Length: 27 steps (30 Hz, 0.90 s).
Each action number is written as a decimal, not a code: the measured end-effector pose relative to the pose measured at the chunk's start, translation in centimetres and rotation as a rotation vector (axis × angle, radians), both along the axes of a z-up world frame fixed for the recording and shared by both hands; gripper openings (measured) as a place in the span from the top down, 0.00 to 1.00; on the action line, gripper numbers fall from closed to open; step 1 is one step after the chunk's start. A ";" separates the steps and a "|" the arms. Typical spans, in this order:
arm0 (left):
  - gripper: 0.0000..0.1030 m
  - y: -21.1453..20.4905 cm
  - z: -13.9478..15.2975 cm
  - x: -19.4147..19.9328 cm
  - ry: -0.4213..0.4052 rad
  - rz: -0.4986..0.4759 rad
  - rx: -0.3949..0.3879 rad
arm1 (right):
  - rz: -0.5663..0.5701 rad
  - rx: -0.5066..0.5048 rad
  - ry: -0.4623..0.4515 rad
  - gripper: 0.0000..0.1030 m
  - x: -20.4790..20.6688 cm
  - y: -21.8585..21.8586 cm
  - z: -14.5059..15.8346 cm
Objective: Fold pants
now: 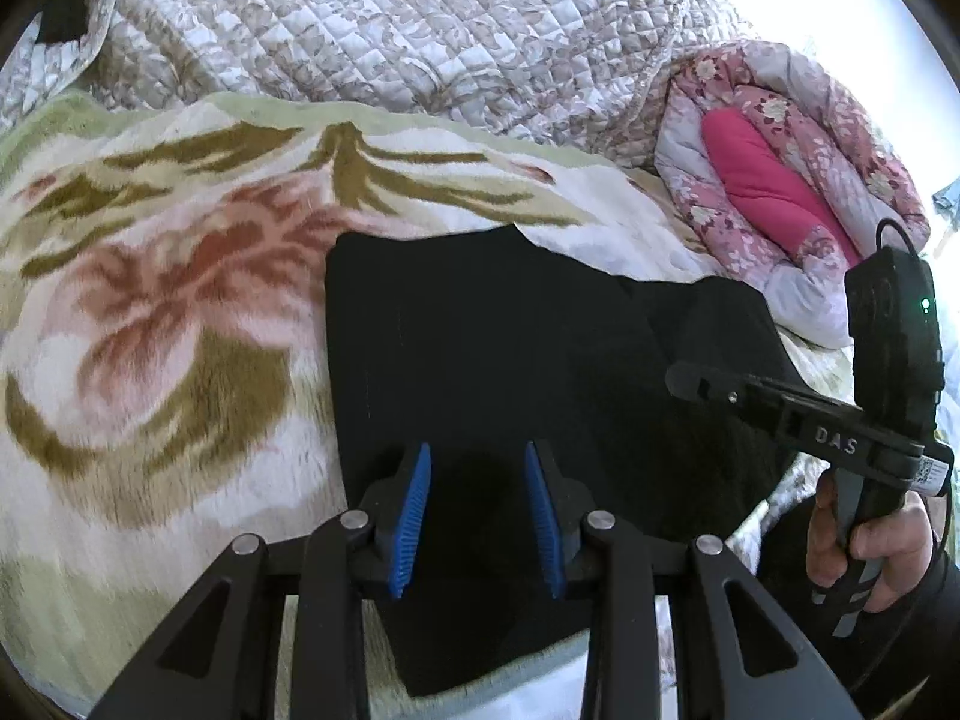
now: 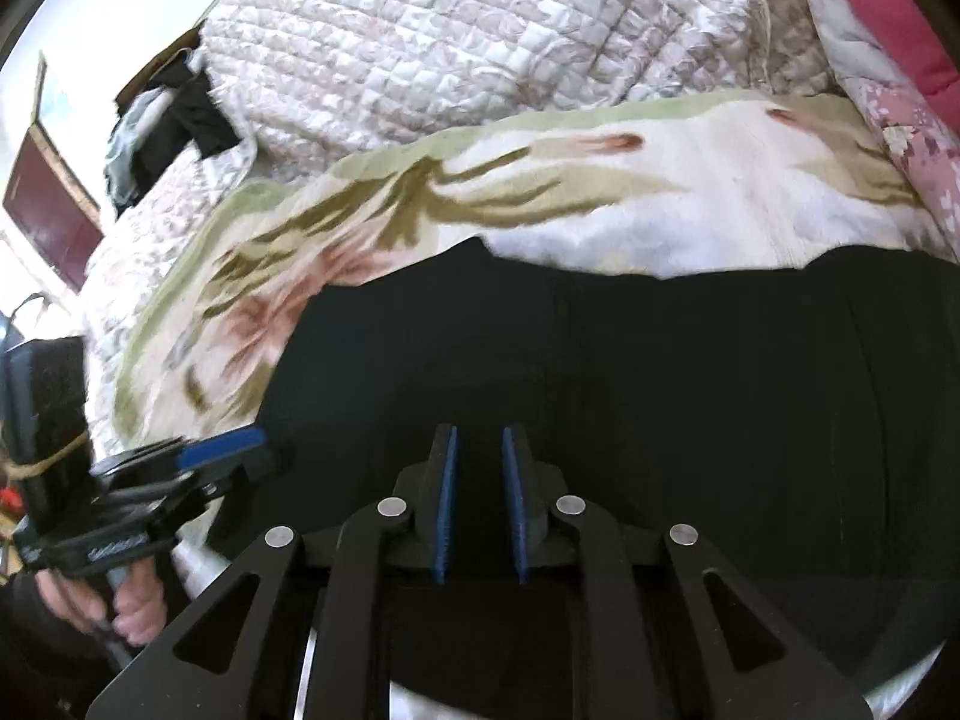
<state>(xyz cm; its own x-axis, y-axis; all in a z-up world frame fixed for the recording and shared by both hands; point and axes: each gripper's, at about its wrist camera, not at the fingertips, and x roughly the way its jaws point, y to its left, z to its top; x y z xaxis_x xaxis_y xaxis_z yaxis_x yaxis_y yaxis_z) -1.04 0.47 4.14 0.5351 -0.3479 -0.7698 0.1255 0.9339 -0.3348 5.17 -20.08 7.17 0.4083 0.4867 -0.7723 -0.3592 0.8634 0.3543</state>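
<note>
A bed with a flowered blanket (image 1: 150, 312) carries the black pants (image 1: 510, 348), lying flat near its front edge. The left tool (image 1: 477, 516) hovers over the cloth, moderately open and empty; the right tool (image 2: 480, 504) is narrower, also empty. A good fold likely needs both tools pinching one edge evenly.

The letters "DAS" stand in pale raised capitals on the black side bar of the right gripper (image 1: 708, 387), seen from the left wrist view. A small white sticker (image 1: 933, 471) with a square code sits at the rear end of that same bar, but its fine print is too small to read. In the right wrist view a pale marking runs along the body of the left gripper (image 2: 264, 450), blurred past reading.
</note>
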 end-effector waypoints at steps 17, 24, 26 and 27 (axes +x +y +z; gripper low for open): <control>0.66 -1.0 0.1 -0.1 -0.002 0.001 0.078 | 0.023 -0.029 -0.003 0.83 -4.3 -0.5 0.8; 0.66 -1.6 -0.7 -3.0 -0.002 -0.045 0.069 | 0.030 -0.077 0.020 0.79 -6.8 -2.0 -0.5; 0.66 -1.8 -0.6 -3.5 -0.012 -0.052 0.082 | 0.012 -0.055 0.030 0.79 -6.8 -2.7 -0.3; 0.66 -1.8 -0.6 -3.5 -0.010 -0.052 0.080 | 0.006 -0.058 0.030 0.79 -6.9 -2.8 -0.3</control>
